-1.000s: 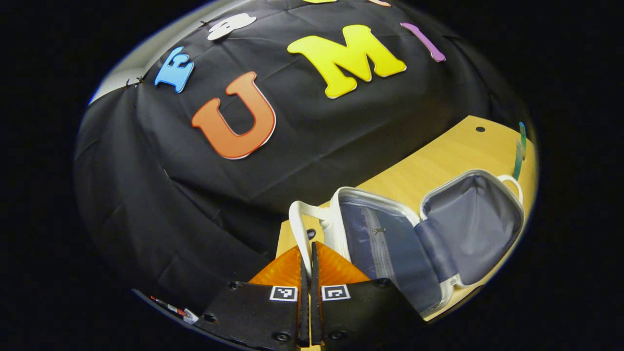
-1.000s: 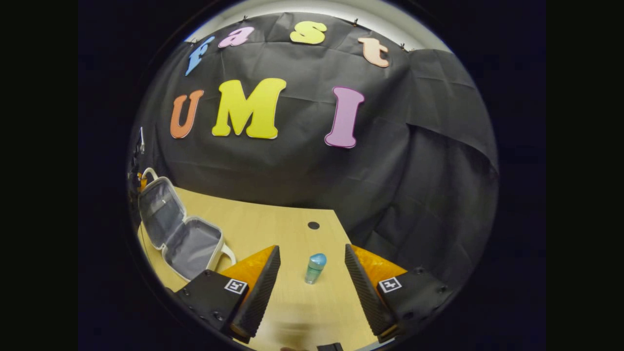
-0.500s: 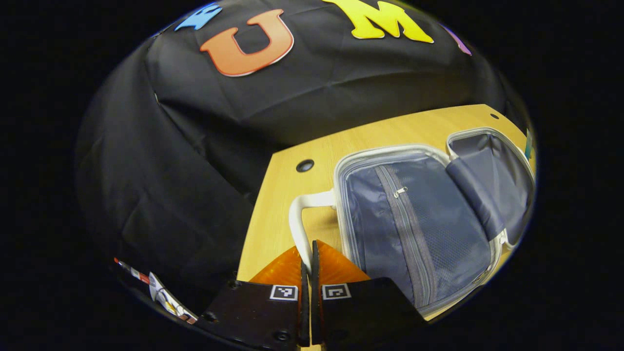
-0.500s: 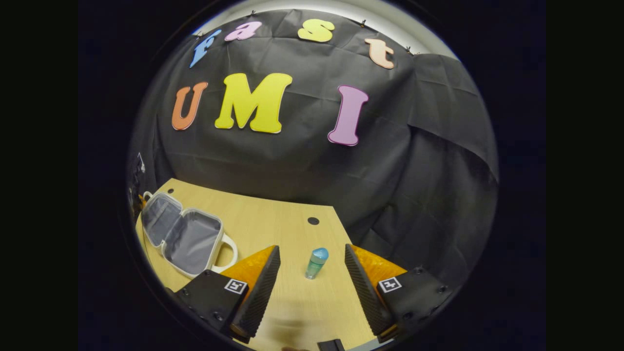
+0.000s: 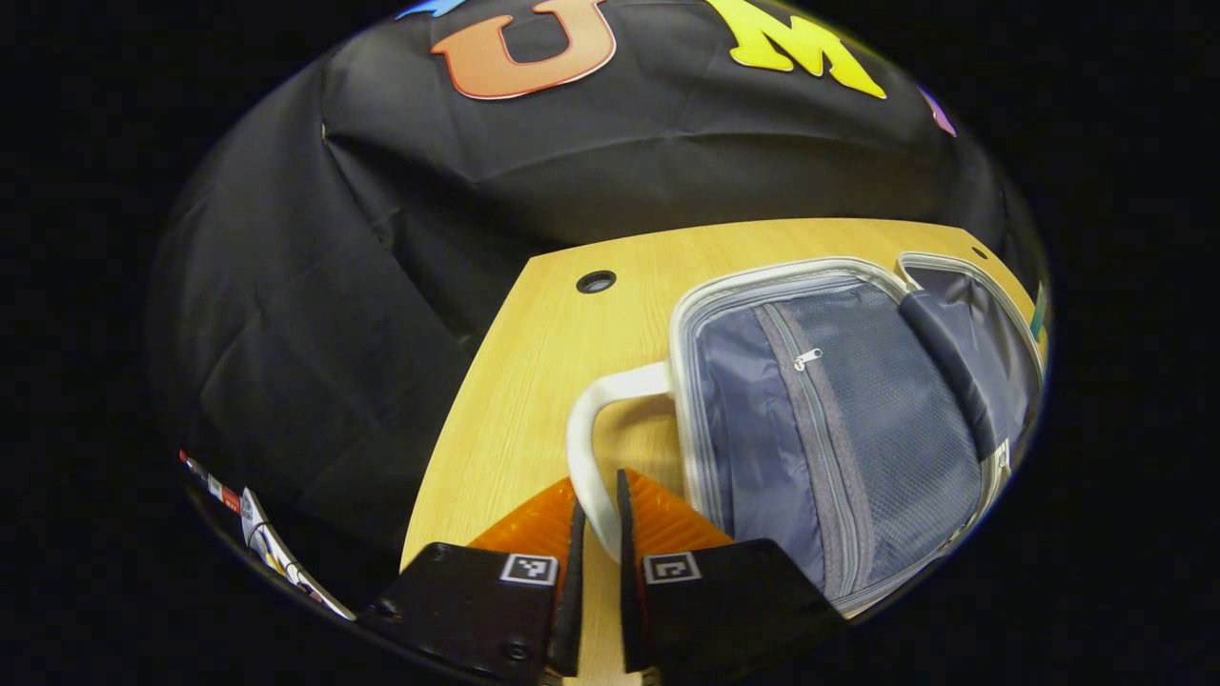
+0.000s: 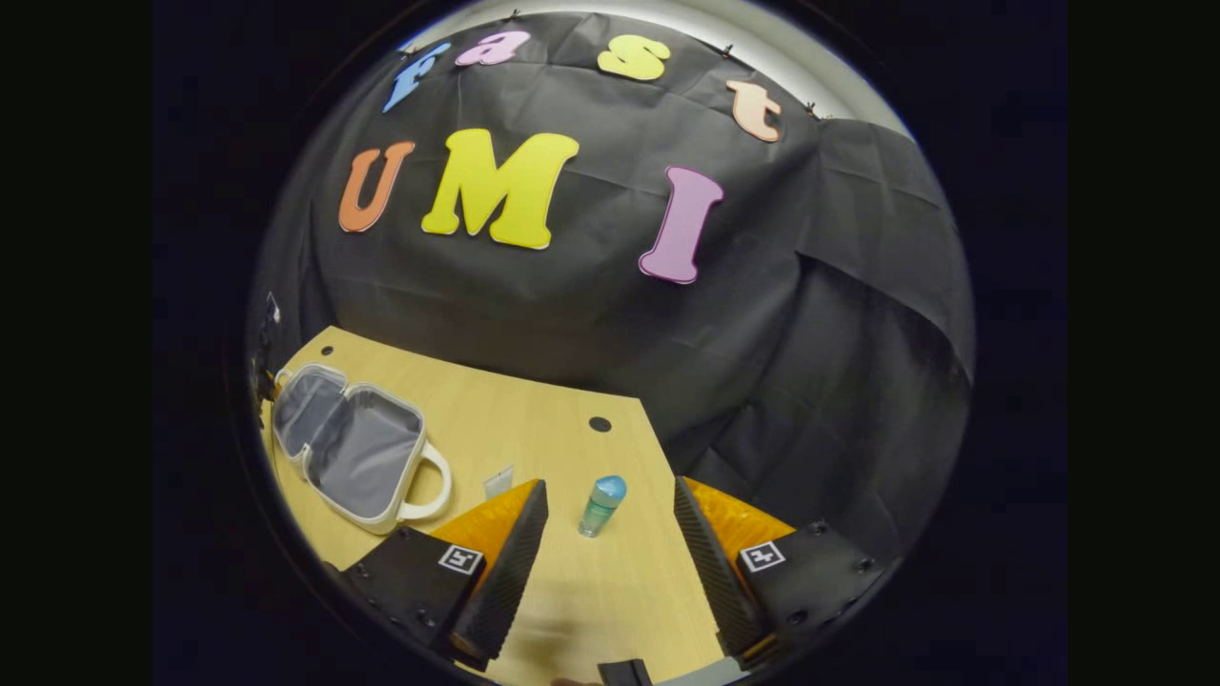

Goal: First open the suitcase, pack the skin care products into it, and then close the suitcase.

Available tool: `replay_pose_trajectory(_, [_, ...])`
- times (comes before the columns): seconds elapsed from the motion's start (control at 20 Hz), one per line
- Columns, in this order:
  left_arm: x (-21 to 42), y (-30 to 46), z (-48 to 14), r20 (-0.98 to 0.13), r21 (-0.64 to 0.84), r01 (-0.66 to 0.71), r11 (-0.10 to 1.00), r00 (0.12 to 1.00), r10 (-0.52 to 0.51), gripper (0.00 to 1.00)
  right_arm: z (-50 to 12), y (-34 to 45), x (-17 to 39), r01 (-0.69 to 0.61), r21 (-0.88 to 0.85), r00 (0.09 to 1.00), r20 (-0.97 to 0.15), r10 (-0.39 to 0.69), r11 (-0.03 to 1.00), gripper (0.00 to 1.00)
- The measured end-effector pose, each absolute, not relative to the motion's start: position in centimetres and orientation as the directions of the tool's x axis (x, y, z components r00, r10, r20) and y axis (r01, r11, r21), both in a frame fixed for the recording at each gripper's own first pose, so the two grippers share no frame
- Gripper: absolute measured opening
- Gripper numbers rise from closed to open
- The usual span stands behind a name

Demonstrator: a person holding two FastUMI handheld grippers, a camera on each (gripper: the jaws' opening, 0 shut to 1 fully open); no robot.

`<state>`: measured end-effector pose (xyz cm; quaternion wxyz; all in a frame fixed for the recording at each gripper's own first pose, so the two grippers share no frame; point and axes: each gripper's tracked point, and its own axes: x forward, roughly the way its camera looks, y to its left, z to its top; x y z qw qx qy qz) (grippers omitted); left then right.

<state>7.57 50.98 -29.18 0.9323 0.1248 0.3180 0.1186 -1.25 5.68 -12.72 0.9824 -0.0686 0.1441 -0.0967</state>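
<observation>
The suitcase (image 5: 774, 276) lies open flat on the wooden table (image 5: 534, 343), its grey lining and zip pocket showing. Its white handle (image 5: 579, 429) runs down between the fingers of my left gripper (image 5: 599, 488), which stand slightly apart, loosely around it. In the right gripper view the open suitcase (image 6: 355, 448) lies at the left. My right gripper (image 6: 608, 484) is wide open above the table, and a small teal bottle with a blue cap (image 6: 599, 510) stands between and beyond its fingers. A small white packet (image 6: 498, 482) lies by the tip of its left finger.
The table has round cable holes (image 5: 596, 281) (image 6: 599, 424) near its far corners. Its edges drop off against the black cloth wall on the left in the left gripper view and on the right in the right gripper view.
The suitcase half held by the handle has come down flat onto the table. My left gripper's fingers have parted a little. The right gripper has drifted slightly, and the white packet has come into view.
</observation>
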Motion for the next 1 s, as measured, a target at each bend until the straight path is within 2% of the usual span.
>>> replay_pose_trajectory(0.05, [7.0,51.7,-29.0,-0.561,0.314,-0.172,0.934,0.76,0.329,0.49,-12.9,5.7,-1.0,0.16,-0.166,0.942,-0.269,-0.201,0.973,0.79])
replay_pose_trajectory(0.3, [4.1,50.7,-27.0,-0.57,0.281,-0.284,0.917,0.719,0.397,0.98,-12.9,5.3,0.8,0.099,-0.166,0.955,-0.261,-0.141,0.981,0.79])
replay_pose_trajectory(0.35, [3.6,49.2,-26.3,-0.567,0.248,-0.288,0.925,0.731,0.379,0.95,-12.8,5.2,1.1,0.086,-0.156,0.959,-0.256,-0.124,0.984,0.79])
replay_pose_trajectory(0.45, [3.2,45.8,-24.6,-0.558,0.196,-0.288,0.937,0.753,0.348,0.95,-13.1,4.9,1.7,0.058,-0.151,0.963,-0.254,-0.095,0.987,0.79])
replay_pose_trajectory(0.7, [3.3,36.0,-20.5,-0.491,0.193,-0.21,0.958,0.825,0.28,0.96,-14.1,3.1,2.9,-0.008,-0.156,0.965,-0.259,-0.033,0.988,0.79])
replay_pose_trajectory(1.0, [5.2,17.4,-19.2,-0.476,0.093,0.071,0.993,0.879,-0.018,0.96,-15.8,-0.8,3.7,-0.025,-0.125,0.955,-0.295,-0.013,0.992,0.79])
